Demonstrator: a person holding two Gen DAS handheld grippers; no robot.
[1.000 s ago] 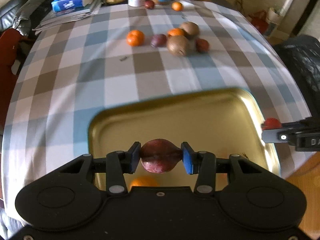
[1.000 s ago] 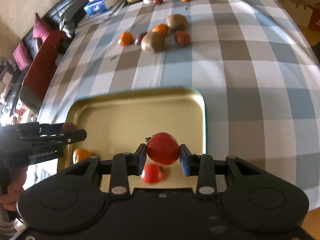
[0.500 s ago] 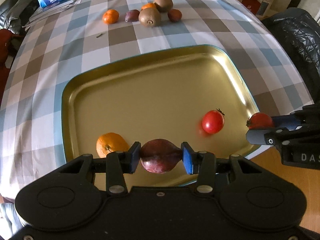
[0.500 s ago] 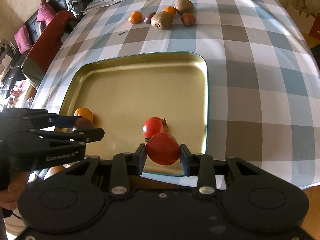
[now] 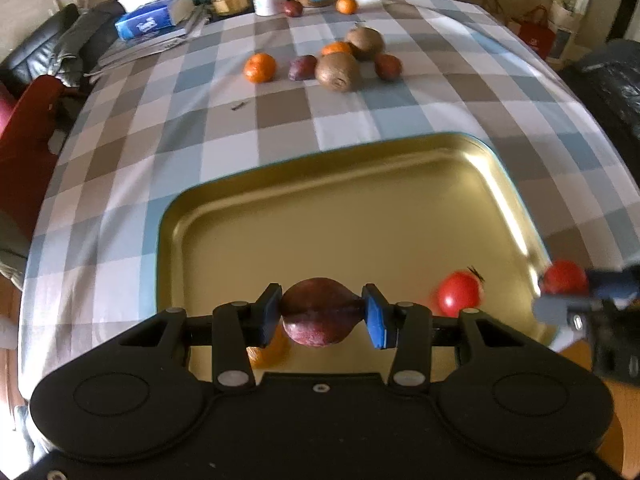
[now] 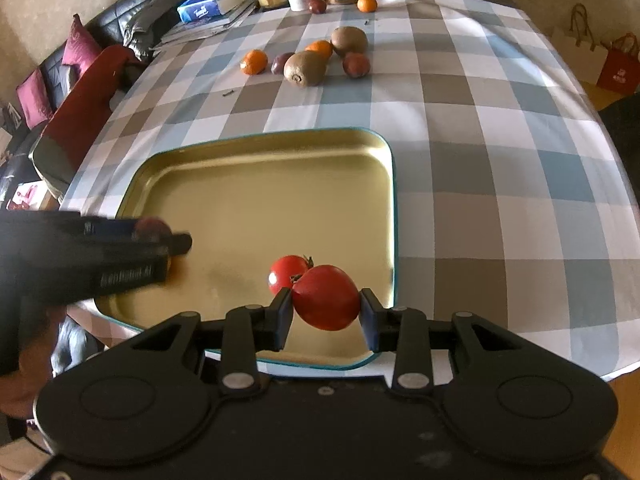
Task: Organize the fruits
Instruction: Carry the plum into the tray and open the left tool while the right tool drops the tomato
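Your left gripper (image 5: 322,312) is clamped on a dark red passion fruit (image 5: 318,316), held over the near-left part of the gold tray (image 5: 360,168), w/ a mandarin (image 5: 268,350) lying in the tray just below it. Your right gripper (image 6: 324,308) pinches a red tomato (image 6: 326,298) over the tray's near-right corner, close to a second tomato (image 6: 286,272) resting in the tray (touching or not, can't tell). Out on the checked tablecloth (image 6: 460,120), well apart from the tray, sit two kiwis (image 6: 306,68), mandarins & more passion fruit.
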